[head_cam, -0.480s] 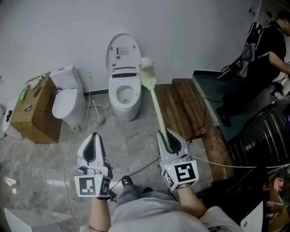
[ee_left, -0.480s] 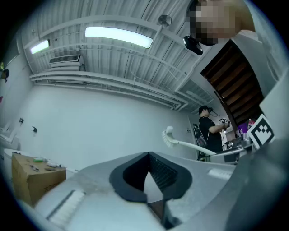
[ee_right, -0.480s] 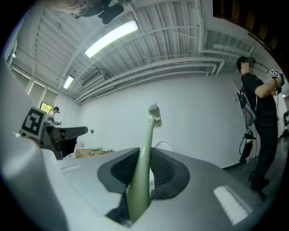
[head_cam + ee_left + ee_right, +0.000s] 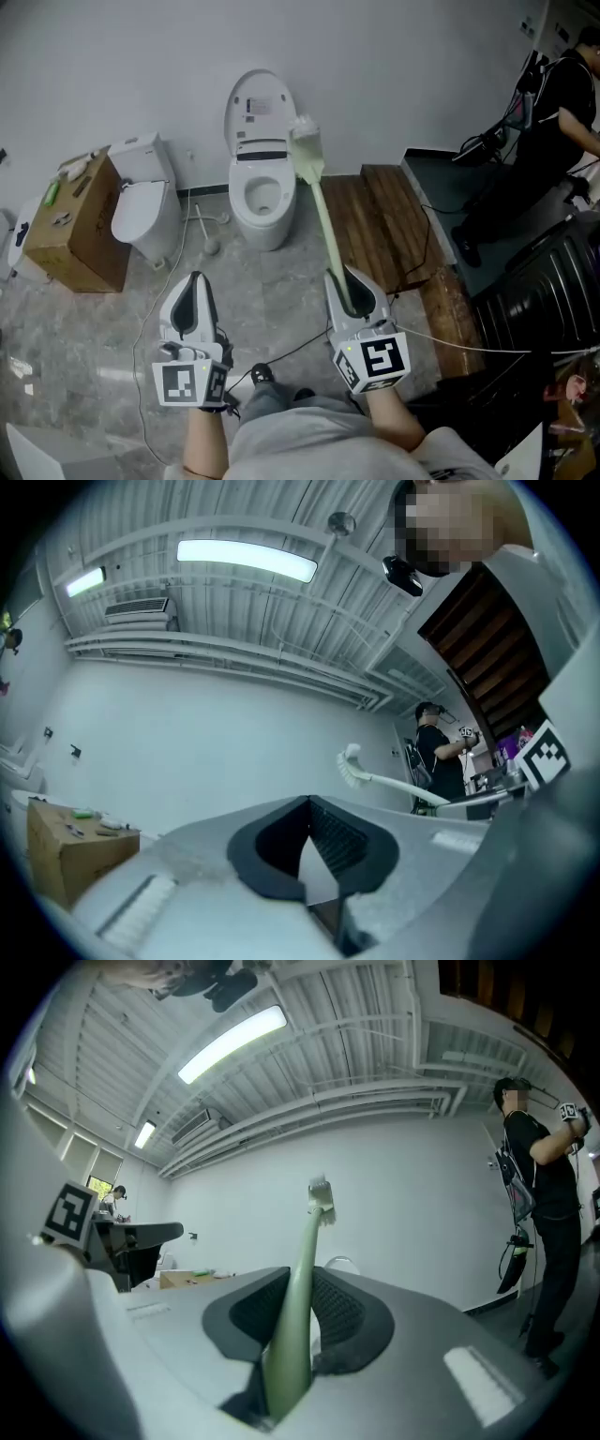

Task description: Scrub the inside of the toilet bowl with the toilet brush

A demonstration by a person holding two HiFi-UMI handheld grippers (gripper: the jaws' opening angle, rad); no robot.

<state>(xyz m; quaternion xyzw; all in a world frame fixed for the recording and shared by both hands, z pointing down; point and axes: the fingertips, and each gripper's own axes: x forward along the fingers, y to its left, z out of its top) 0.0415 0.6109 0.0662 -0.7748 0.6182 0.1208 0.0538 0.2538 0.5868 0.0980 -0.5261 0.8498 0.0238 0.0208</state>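
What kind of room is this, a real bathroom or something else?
Probably a workshop or test room, not a real bathroom: an open toilet and a closed toilet stand side by side on a stone floor, with a cardboard box and a wooden platform beside them.

White ceramic toilets: two. These are the open-lidded toilet (image 4: 262,225) and the closed-lidded toilet (image 4: 136,211) to its left.
Pale green toilet brush with white bristles (image 4: 324,225): one, right of the open-lidded toilet.
Brown cardboard box (image 4: 66,239): one, far left.
Grey two-jaw grippers: two, the left gripper (image 4: 195,281) and the right gripper (image 4: 349,281).
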